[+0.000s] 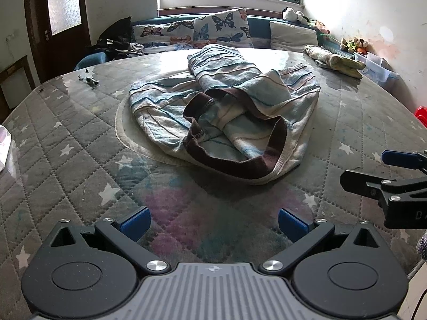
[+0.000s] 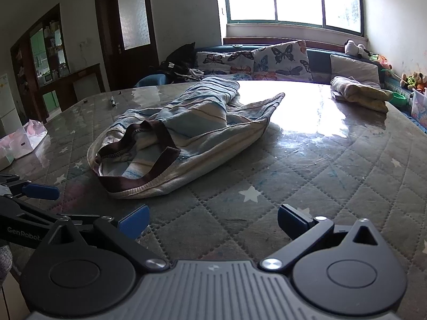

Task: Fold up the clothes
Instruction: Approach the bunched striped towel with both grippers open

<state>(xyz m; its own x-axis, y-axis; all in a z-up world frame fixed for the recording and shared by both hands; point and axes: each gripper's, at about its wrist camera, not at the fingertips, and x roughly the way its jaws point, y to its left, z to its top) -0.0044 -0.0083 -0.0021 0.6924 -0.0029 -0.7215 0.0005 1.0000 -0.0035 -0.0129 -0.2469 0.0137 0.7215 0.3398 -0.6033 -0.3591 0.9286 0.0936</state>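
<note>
A crumpled blue, white and beige striped garment (image 1: 224,112) with a dark brown hem lies bunched on the quilted star-patterned table (image 1: 80,160); its brown-edged opening faces me. My left gripper (image 1: 213,225) stands open just short of the hem, nothing between its blue pads. In the left wrist view my right gripper (image 1: 371,169) enters from the right edge. In the right wrist view the same garment (image 2: 181,138) lies ahead and left, and my right gripper (image 2: 213,222) is open over bare quilted table (image 2: 333,160). The left gripper (image 2: 50,205) shows at the left edge.
A second folded yellowish cloth (image 1: 333,58) lies at the far right of the table. Small dark objects (image 1: 89,80) sit far left. Butterfly cushions (image 1: 221,28) line a bench behind, with soft toys (image 1: 352,44) and a clear plastic box (image 1: 376,66). A white bag (image 2: 24,138) rests at the left.
</note>
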